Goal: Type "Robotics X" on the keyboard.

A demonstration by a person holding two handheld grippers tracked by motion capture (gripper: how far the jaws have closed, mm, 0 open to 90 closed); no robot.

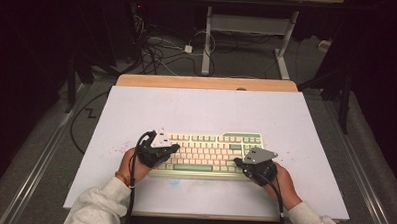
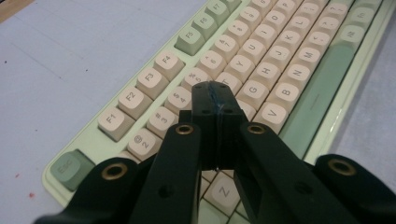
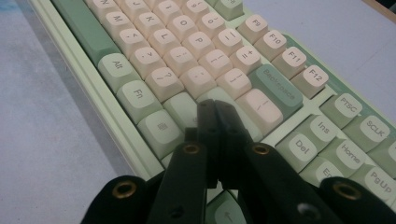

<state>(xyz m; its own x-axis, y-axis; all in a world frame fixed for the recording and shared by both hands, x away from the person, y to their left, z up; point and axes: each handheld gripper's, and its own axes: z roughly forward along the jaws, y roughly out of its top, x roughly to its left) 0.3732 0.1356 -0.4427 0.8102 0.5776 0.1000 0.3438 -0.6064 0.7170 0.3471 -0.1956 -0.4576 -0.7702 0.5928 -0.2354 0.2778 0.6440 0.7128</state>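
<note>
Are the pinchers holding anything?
No. The left gripper and right gripper are shut with nothing between them, tips over the keyboard.

The keyboard (image 1: 210, 152) has smooth, matt plastic keycaps in a slightly glossy green plastic case, resting on a matt pale sheet (image 1: 206, 112) over a wooden tabletop (image 1: 207, 83); both sleeves (image 1: 100, 206) look fleecy cloth.

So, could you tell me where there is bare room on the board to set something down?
Free: the wide stretch between the keyboard and the board's far wooden edge, plus strips at both sides. Crowded: the near edge, where the left gripper and right gripper rest at the keyboard.
</note>
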